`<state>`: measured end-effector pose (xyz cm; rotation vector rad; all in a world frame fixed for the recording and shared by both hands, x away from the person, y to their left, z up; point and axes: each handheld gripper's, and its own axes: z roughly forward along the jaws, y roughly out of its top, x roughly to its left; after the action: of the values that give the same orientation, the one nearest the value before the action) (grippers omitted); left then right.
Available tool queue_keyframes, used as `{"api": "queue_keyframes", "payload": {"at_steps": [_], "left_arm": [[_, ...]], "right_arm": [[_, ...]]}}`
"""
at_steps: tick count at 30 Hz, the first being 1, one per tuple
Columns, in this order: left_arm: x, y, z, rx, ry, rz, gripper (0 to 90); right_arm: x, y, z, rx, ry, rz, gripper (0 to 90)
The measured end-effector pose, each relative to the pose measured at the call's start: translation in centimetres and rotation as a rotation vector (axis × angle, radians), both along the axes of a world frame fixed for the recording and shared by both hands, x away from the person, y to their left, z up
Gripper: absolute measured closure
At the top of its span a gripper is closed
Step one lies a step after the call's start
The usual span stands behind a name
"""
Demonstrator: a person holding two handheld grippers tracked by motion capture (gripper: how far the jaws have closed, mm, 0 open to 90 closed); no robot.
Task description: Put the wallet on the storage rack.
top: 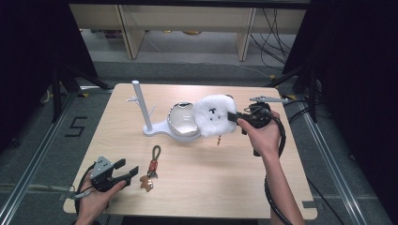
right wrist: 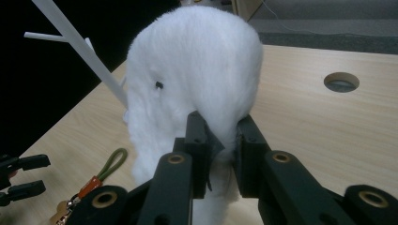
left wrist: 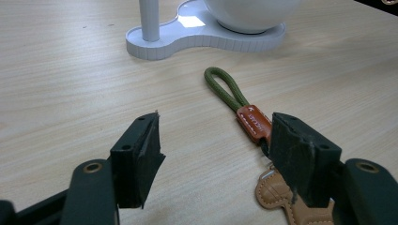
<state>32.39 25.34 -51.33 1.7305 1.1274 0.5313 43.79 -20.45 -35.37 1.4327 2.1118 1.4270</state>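
A fluffy white plush toy (top: 213,115) with a small black face hangs above the table's middle, pinched at its right edge by my right gripper (top: 233,117). In the right gripper view the jaws squeeze a fold of the white plush toy (right wrist: 197,79). My right gripper (right wrist: 220,150) is shut on it. My left gripper (top: 127,168) rests low at the table's front left, jaws apart and nothing between them. Just beyond my left gripper (left wrist: 216,150) lies a keychain (left wrist: 234,101) with an olive cord loop, an orange leather tab and a tan charm.
A white stand (top: 149,117) with a branched upright post and a glossy white bowl (top: 182,123) sits left of the plush. The keychain (top: 152,166) lies on the wooden table (top: 211,183) toward the front. A round hole (right wrist: 341,81) is cut in the tabletop.
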Motion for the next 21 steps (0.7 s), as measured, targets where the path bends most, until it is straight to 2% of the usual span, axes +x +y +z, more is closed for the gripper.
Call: {"api": "queue_keyframes", "payload": {"at_steps": [1,2,6,7,8,9,10,12,16,17,21], "left_arm": [[0.0,0.0,0.0,0.002,0.0,0.0,33.6],[0.0,0.0,0.0,0.002,-0.001,0.001,33.6],[0.0,0.1,0.0,-0.002,-0.004,0.005,33.6],[0.0,0.1,0.0,0.003,-0.001,0.007,33.6],[0.0,0.1,0.0,0.001,-0.004,0.007,33.6],[0.0,0.1,0.0,-0.002,-0.006,0.007,33.6],[0.0,0.1,0.0,0.0,-0.006,0.008,33.5],[0.0,0.1,0.0,0.001,-0.006,0.009,33.5],[0.0,0.1,0.0,-0.001,-0.006,0.008,33.4],[0.0,0.1,0.0,-0.002,-0.007,0.008,33.4],[0.0,0.1,0.0,-0.001,-0.008,0.009,33.3]], "right_arm": [[0.0,0.2,0.1,0.003,0.011,-0.006,79.1],[0.3,0.1,0.1,-0.003,-0.012,0.008,79.2],[0.7,0.6,0.5,0.002,-0.024,0.005,79.1],[0.9,0.7,0.5,-0.003,-0.039,0.014,79.2],[0.8,0.9,0.7,0.007,-0.016,0.001,79.2],[1.0,0.9,0.6,-0.002,-0.039,0.011,79.1],[1.1,1.1,0.8,0.002,-0.03,0.01,79.1],[1.4,1.3,0.8,0.003,-0.042,0.018,79.1],[1.6,2.0,1.2,0.012,-0.038,0.012,79.1],[1.9,2.0,1.2,0.007,-0.055,0.025,79.2],[2.3,2.7,1.4,0.013,-0.051,0.022,79.2]]}}
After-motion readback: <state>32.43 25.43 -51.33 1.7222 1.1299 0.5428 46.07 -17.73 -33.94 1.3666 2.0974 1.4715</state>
